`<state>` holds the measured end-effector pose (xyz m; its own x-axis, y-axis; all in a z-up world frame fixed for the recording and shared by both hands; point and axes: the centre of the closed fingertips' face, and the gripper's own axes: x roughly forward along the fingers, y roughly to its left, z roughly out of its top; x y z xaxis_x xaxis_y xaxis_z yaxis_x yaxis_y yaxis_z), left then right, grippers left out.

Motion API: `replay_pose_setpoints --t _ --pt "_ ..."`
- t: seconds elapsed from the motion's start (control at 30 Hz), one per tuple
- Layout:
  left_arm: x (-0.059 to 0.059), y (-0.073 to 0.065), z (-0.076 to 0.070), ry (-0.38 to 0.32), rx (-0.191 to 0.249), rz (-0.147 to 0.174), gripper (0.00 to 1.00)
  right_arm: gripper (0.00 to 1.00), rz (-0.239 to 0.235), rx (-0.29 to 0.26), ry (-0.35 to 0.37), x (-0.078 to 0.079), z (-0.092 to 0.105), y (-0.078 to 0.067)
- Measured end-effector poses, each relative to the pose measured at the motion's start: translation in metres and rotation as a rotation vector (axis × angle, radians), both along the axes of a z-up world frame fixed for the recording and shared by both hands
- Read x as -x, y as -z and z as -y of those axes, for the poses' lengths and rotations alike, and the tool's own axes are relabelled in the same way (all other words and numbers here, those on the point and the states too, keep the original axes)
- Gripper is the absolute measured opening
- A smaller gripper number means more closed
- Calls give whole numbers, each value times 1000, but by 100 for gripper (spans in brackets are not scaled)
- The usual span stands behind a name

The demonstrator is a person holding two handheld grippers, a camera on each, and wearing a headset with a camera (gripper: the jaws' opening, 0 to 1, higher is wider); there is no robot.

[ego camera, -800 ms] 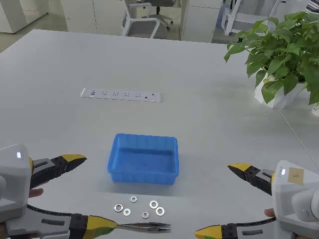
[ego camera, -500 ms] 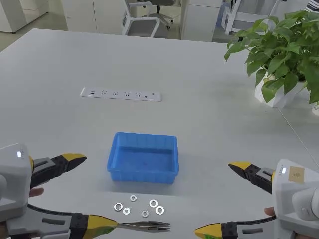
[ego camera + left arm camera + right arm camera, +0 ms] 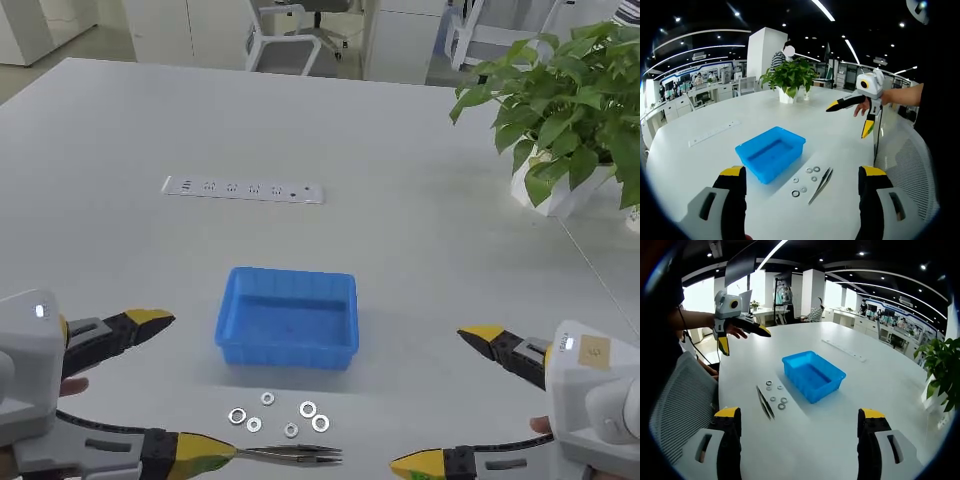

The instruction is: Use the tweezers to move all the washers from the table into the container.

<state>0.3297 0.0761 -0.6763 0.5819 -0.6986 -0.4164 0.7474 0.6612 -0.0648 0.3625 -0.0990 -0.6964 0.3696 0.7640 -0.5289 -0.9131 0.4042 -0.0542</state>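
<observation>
A: Where are the washers [image 3: 307,408]?
B: On the tabletop [image 3: 420,210], at 6 o'clock of the blue bin [image 3: 287,354], six loose ones. The tweezers [image 3: 292,455] lie just at their 6 o'clock.
A: And the claws?
B: Both gape wide, the left claw [image 3: 192,388] and the right claw [image 3: 435,400], holding nothing

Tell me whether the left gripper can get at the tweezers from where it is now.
Probably yes. The left gripper is open, and the tweezers lie flat on bare table just ahead of its jaws with nothing over them. The washers beside them could get nudged.
</observation>
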Motion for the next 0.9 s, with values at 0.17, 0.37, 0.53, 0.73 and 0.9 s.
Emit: replay_pose_setpoints --t 0.17,0.37,0.53,0.73,0.9 --pt "0 2 0 4 -4 -4 99 98 -2 1 1 0 1 0" --pt "0 1 1 3 -3 -3 99 98 -2 -1 3 0 1 1" --pt "0 1 1 4 -3 -2 99 98 0 1 0 0 0 1" --pt "1 0 1 6 -3 -1 99 98 0 1 1 0 0 1" --pt "1 1 1 9 -5 -3 99 98 0 0 2 1 0 0"
